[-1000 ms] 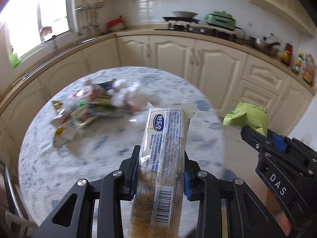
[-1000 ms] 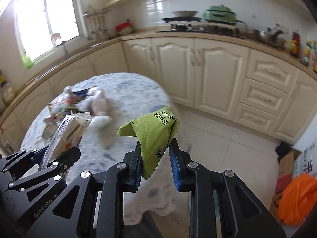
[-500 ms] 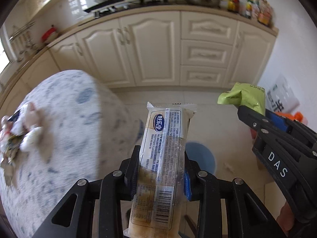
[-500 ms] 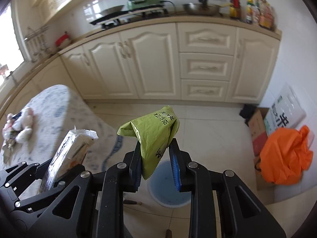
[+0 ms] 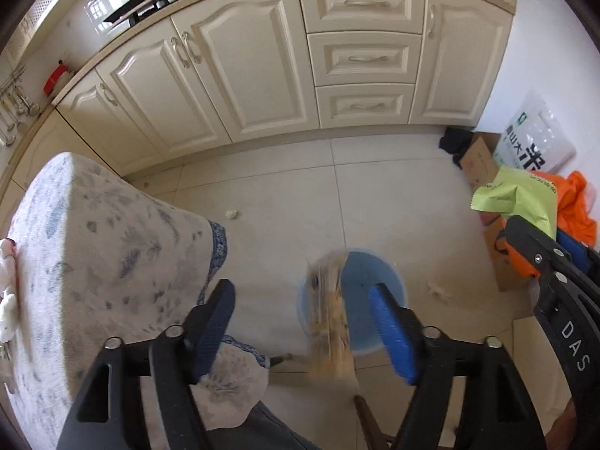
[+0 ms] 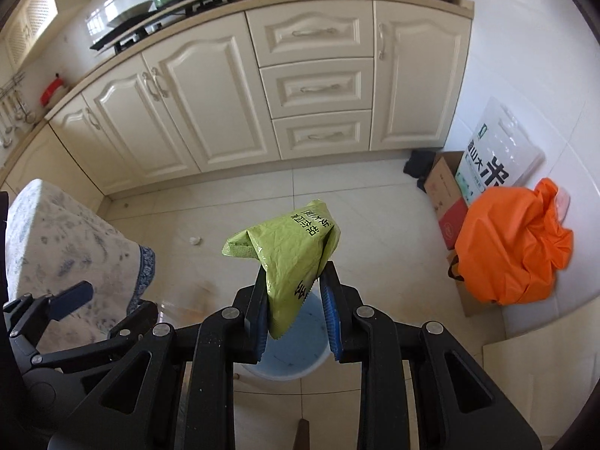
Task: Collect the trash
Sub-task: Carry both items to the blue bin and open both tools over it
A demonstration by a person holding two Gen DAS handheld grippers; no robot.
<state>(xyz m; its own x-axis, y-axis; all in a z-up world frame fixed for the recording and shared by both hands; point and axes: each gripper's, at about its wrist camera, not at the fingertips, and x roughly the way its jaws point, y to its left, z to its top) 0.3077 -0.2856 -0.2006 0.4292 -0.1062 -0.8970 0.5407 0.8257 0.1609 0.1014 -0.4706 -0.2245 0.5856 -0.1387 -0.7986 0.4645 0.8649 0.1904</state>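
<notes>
Trash: two wrappers, both over the blue bin (image 5: 378,281) on the floor, since that is where I am collecting it.
Clear wrapper (image 5: 330,322): blurred, loose between the pads of my left claw (image 5: 300,332), lower end in front of the bin's near rim; I judge it to be falling.
Left claw: its jaws have just been opening and now stand wide, neither pad touching the wrapper, so it is free to drop.
Green wrapper (image 6: 288,251): pinched by its lower corner, the crumpled body standing up above the pads.
Right claw (image 6: 298,309): closed tight on the green wrapper, pointing steeply down with the bin (image 6: 288,360) showing between and below its fingers; held there, I judge, so its release lands inside too.
Counter (image 5: 93,262): clothed, at the left, well apart from the bin; white scraps lie at its far left edge.
Floor: a white scrap (image 5: 231,214) lies near the cloth's hem, not yet collected.
Risk: the clear wrapper hangs over the near rim and may miss.
</notes>
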